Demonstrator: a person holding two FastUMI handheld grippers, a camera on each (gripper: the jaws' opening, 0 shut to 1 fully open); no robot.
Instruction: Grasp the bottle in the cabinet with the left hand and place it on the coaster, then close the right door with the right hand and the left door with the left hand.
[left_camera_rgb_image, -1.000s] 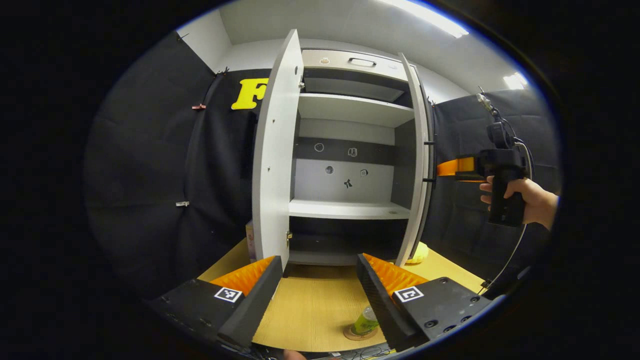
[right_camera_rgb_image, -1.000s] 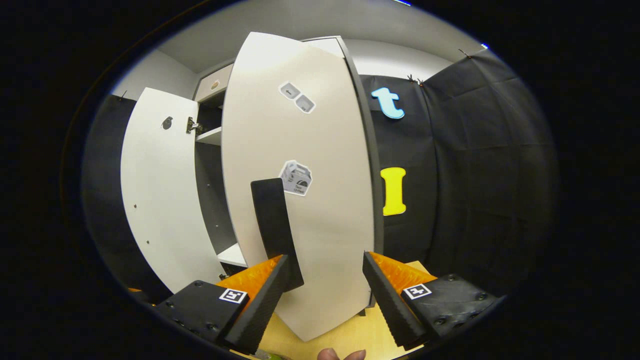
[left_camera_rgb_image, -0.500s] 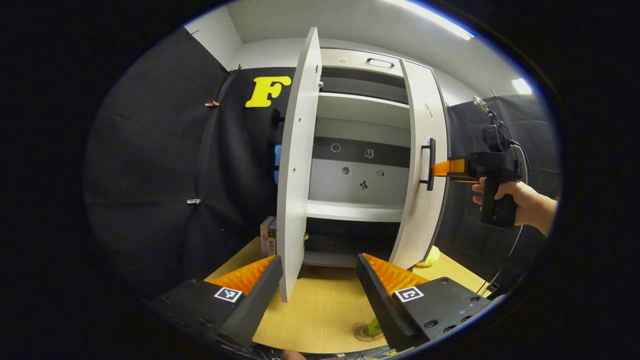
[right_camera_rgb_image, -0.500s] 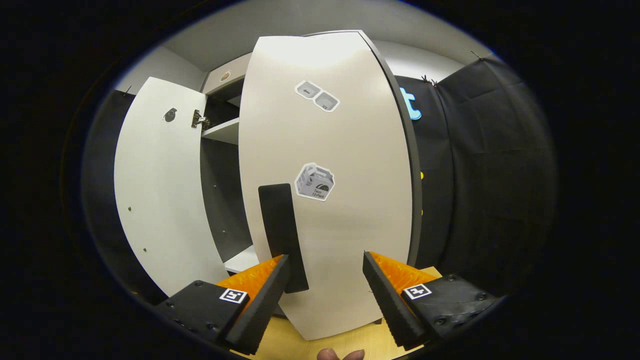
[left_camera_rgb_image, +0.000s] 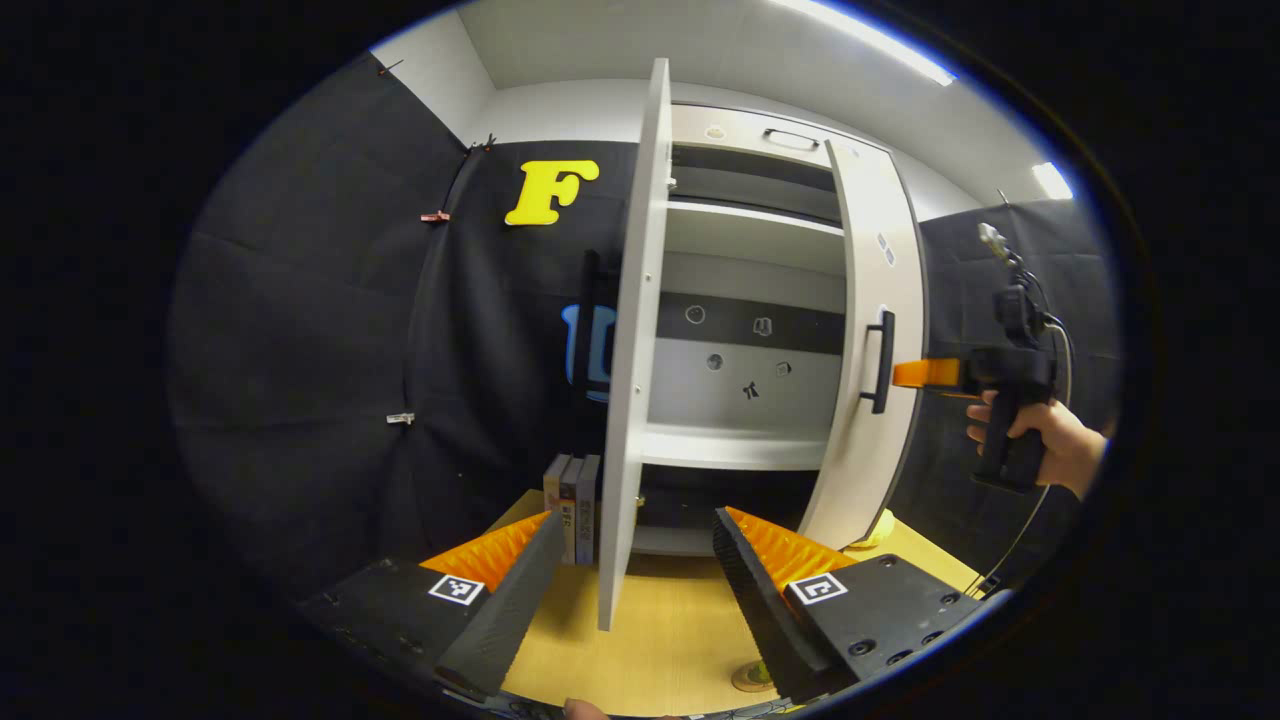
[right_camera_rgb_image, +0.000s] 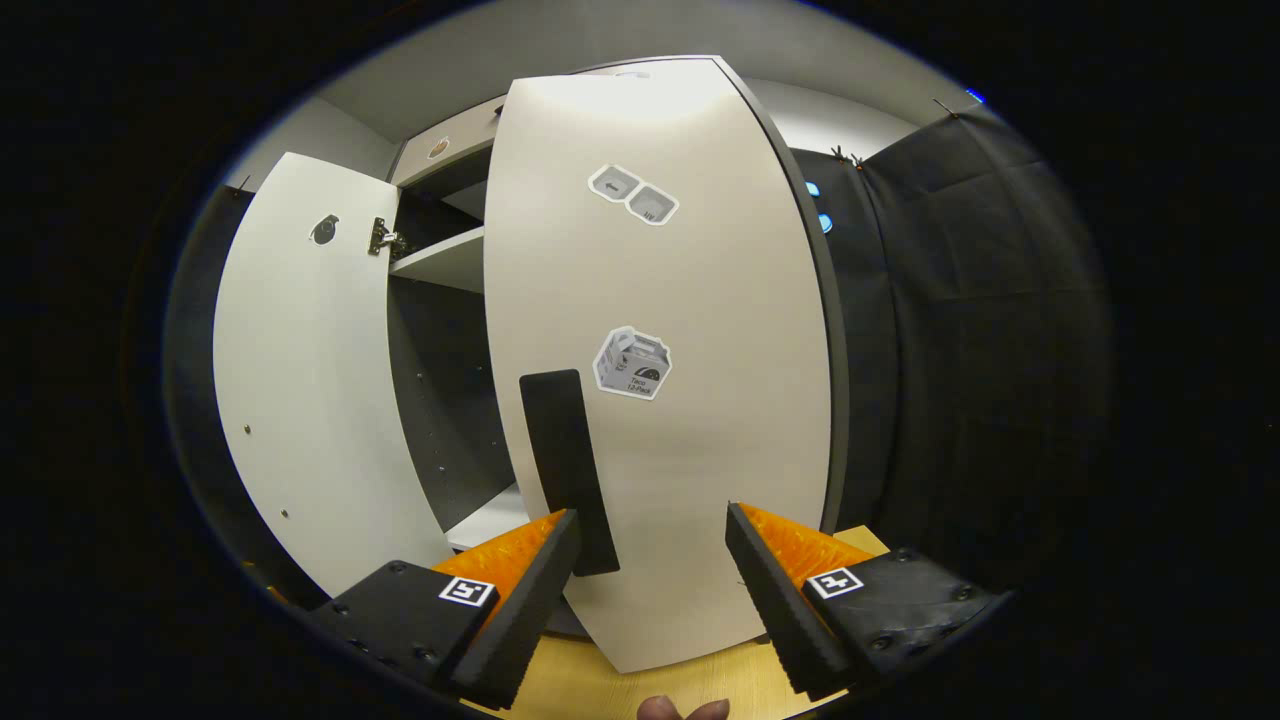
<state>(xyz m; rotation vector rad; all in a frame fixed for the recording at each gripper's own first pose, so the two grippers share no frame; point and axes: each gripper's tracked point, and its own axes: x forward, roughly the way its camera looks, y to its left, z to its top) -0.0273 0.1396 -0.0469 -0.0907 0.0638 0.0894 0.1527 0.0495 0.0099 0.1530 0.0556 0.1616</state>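
Swinging further toward the cabinet since 1 second ago, the tall white right door (right_camera_rgb_image: 660, 350) now stands nearly shut, and the left gripper's camera has slid rightward so the green bottle has dropped almost out of sight at 6 o'clock. In the left gripper view the bottle (left_camera_rgb_image: 762, 668), barely visible, sits on the round brown coaster (left_camera_rgb_image: 745, 679) on the light wooden tabletop (left_camera_rgb_image: 660, 630), just beside the inner edge of that gripper's right finger. The left gripper (left_camera_rgb_image: 640, 590) hangs in front of the cabinet with its jaws spread and nothing between them. At 12 o'clock from it the white left door (left_camera_rgb_image: 632, 380) stands open, edge-on, with white shelves (left_camera_rgb_image: 745, 445) behind. A few upright books (left_camera_rgb_image: 572, 505) stand at 11 o'clock beside that door. At 3 o'clock a hand (left_camera_rgb_image: 1040, 440) holds the right gripper (left_camera_rgb_image: 925, 373) just beside the right door's black bar handle (left_camera_rgb_image: 880, 360). In the right gripper view the right gripper (right_camera_rgb_image: 650, 575) has its jaws spread, the handle (right_camera_rgb_image: 565, 470) reaching down by its left finger.
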